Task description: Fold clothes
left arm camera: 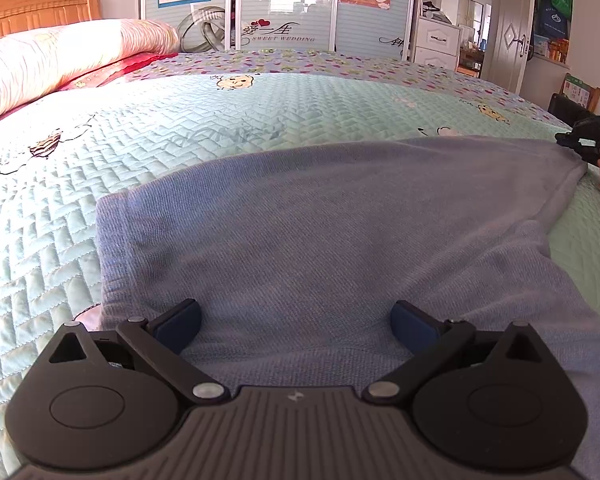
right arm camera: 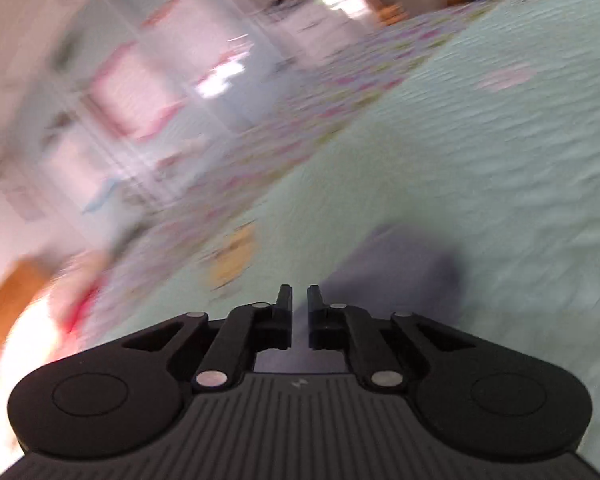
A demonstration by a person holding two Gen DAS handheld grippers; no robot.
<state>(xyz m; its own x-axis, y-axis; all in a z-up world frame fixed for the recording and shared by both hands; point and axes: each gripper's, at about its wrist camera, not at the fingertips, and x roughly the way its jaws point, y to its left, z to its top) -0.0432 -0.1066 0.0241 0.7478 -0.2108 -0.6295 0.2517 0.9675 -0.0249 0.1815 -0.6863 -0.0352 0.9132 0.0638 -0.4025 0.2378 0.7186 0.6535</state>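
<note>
Two claws over the blue garment on the bed. Left claw wide open, empty, above garment's near part. Right claw nearly closed w/ blue cloth between fingers; grip unclear, blurred.

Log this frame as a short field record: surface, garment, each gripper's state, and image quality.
surface: bed with mint quilted bedspread
garment: blue-grey knit garment, spread flat on the bedspread
left gripper: open, fingers wide apart over the garment
right gripper: fingers nearly together, a narrow gap showing; whether it grips cloth cannot be told
pillow: at the head of the bed
image quality: left wrist view sharp, right wrist view motion-blurred
</note>
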